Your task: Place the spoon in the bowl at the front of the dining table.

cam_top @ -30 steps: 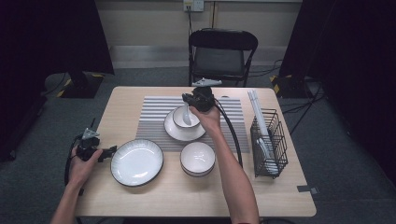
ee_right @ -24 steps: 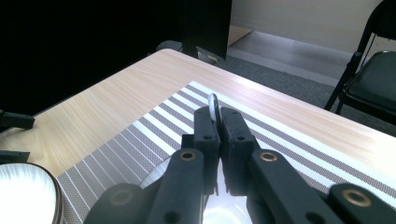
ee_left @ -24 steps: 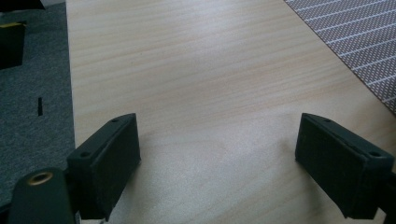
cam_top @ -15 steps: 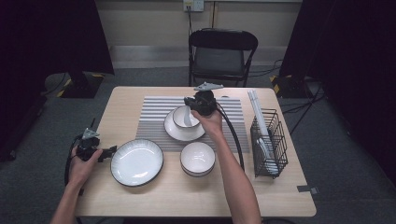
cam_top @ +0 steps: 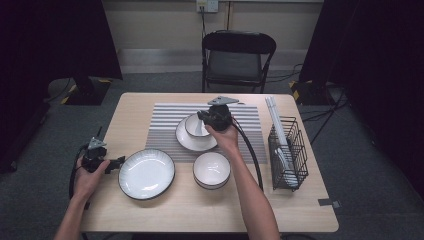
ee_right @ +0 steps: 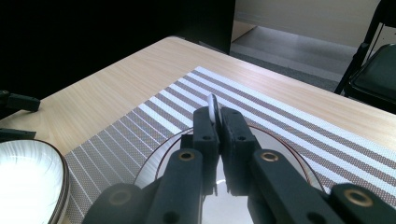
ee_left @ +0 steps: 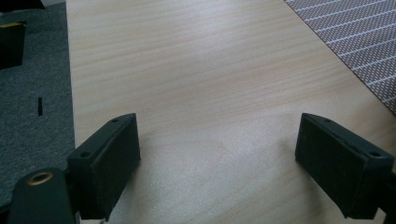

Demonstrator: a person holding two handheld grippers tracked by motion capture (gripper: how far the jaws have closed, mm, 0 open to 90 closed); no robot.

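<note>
Jaws of the right gripper (ee_right: pixel 215 122) are pressed together on the rim of a small white bowl (cam_top: pixel 196 125), the thin white edge poking up between the pads. That small bowl sits on a white saucer plate (cam_top: pixel 192 141) in the middle of the striped placemat (cam_top: pixel 165 120), toward the far half of the table (cam_top: pixel 150 210). From the high view, the right hand (cam_top: pixel 225 137) reaches over the saucer plate from the near side.

Bare mat lies to the left of the saucer plate, and bare wood runs along the table's far edge behind it. Just nearer sits a second white bowl (cam_top: pixel 212 170), close to the saucer plate's near rim. A large dark-rimmed plate (cam_top: pixel 146 173) lies left of it. The wire rack (cam_top: pixel 288 152) stands well apart at the right edge.

The left gripper (ee_left: pixel 219 154) rests at the left edge of the table, jaws wide apart over bare wood, just left of the large plate.
</note>
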